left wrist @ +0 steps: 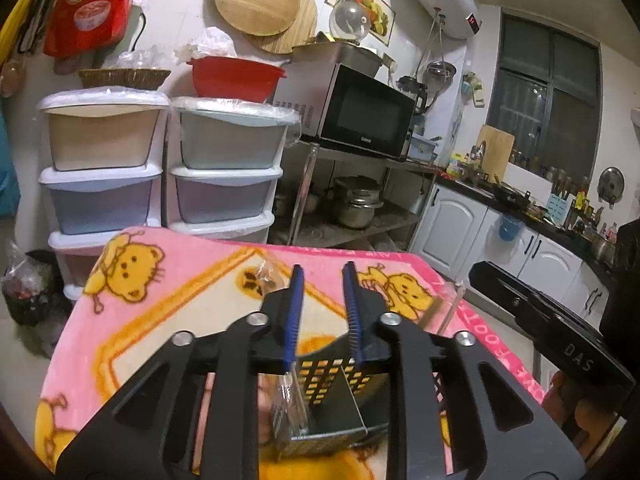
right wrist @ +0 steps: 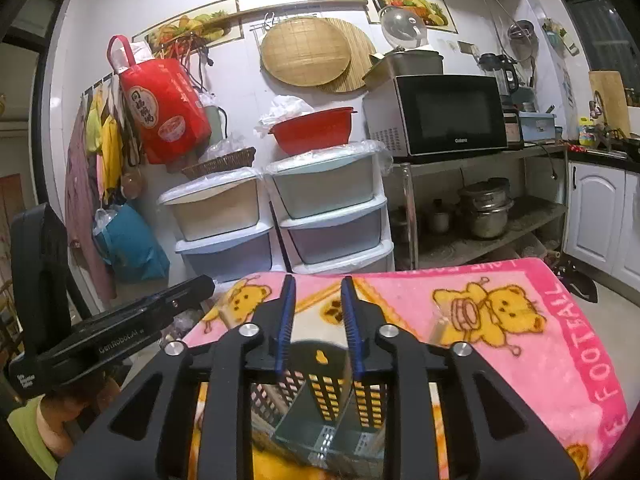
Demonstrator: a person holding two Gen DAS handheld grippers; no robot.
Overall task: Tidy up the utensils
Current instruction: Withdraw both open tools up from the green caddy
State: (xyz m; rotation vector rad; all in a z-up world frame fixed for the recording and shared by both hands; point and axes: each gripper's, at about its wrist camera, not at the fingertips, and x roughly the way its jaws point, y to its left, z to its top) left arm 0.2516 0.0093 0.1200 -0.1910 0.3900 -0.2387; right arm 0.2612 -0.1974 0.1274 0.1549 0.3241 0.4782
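Left wrist view looks down over a table draped in a pink fleece blanket with yellow cartoon bears (left wrist: pixel 168 304), and on it, directly under both tools, stands a dark perforated metal utensil caddy with inner dividers (left wrist: pixel 340 396). The caddy seems stiff, thin-walled and fairly light; its smooth sheet walls could slip between pads, so the rim or a divider edge looks the safest place to take hold, and the soft blanket beneath may let it tip if it is pushed sideways.

In its left compartment sits a crinkled clear plastic packet holding slim pale utensils (left wrist: pixel 290 408), light, slippery and easily crushed; pinching it across the stiff contents, not the loose film, would serve best. A clear slim wrapped stick (left wrist: pixel 452 308) lies on the blanket to the right, near the edge.

The left tool (left wrist: pixel 322 292) stands with its blue-padded fingers parted by a moderate gap, nothing between them; the right tool (right wrist: pixel 318 300) is likewise parted and empty, above the caddy's middle.

Both tool bodies hide the caddy's near wall and floor. What the packet truly contains, and what lies in the right compartments, I cannot tell.
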